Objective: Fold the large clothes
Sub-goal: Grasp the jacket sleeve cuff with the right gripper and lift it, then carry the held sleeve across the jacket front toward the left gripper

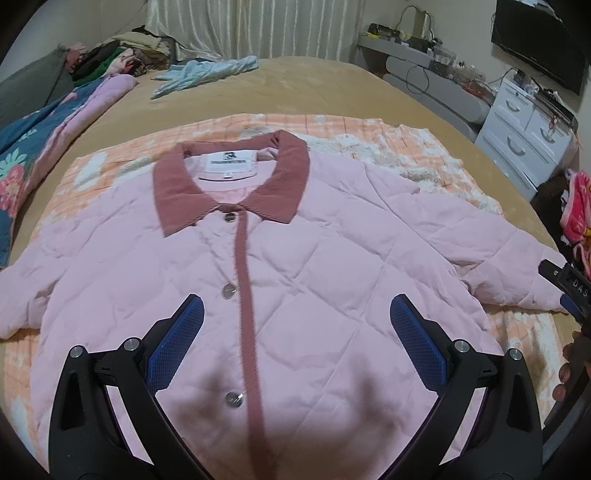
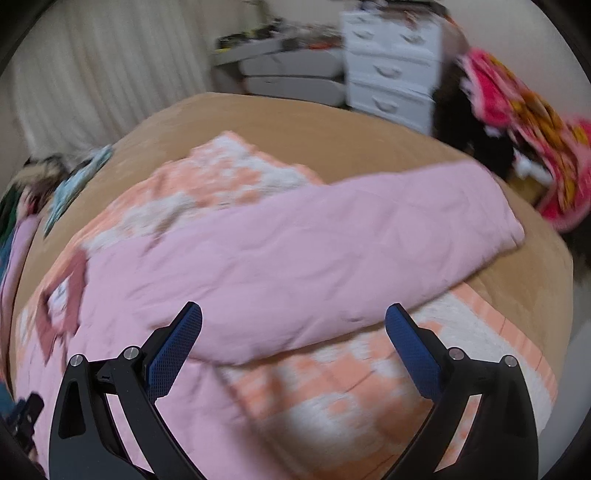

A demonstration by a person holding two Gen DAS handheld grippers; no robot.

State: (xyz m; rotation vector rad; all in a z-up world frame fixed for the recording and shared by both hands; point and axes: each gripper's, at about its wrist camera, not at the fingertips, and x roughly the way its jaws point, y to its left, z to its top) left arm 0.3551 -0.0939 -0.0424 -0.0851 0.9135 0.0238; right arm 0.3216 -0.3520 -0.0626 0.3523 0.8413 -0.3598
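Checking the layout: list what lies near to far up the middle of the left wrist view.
Left gripper → pink jacket → collar → orange blanket → tan bedspread → curtain.

A tan-covered bed (image 1: pixel 332 85) carries an orange-and-white checked blanket (image 1: pixel 388 136), a light blue garment (image 1: pixel 207 72), a floral quilt (image 1: pixel 44 147) and piled clothes (image 1: pixel 122 55).

Matt quilted cloth jacket (image 1: pixel 314 266)

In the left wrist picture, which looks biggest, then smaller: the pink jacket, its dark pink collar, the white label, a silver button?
1. pink jacket
2. collar
3. white label
4. silver button
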